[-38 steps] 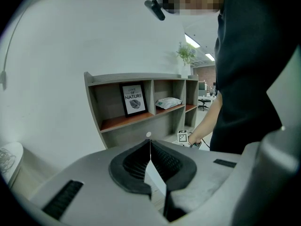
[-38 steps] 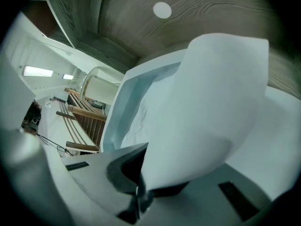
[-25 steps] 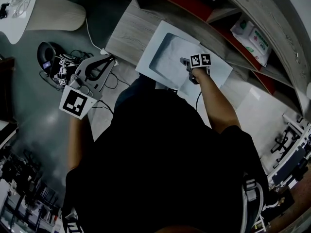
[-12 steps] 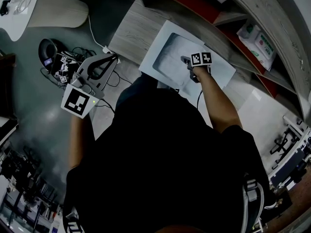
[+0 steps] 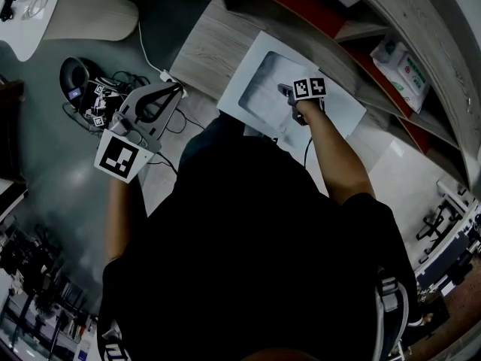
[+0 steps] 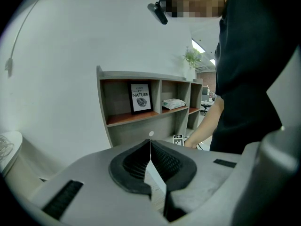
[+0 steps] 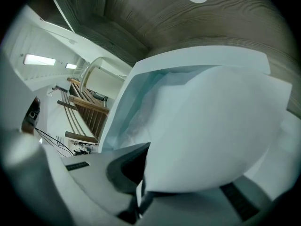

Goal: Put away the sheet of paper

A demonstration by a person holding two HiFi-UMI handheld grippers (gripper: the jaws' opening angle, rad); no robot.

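My right gripper [image 5: 288,96] reaches forward over a white tray [image 5: 242,89] on the wooden desk. It is shut on the near edge of the sheet of paper [image 7: 221,126]. The sheet bulges upward and curls over the tray's inside, hiding most of the tray [image 7: 197,53] in the right gripper view. There the jaws of the right gripper [image 7: 141,185] pinch the paper's edge. My left gripper [image 5: 171,92] is held out to the left of the desk, above the floor. In its own view the left gripper [image 6: 150,147] has its pads closed together with nothing between them.
The wooden desk [image 5: 203,47] backs onto a shelf unit with red boards, where a packet of wipes [image 5: 402,62] lies. Cables and a headset [image 5: 83,96] lie on the floor at the left. A pale round table [image 5: 30,10] stands at the far left corner.
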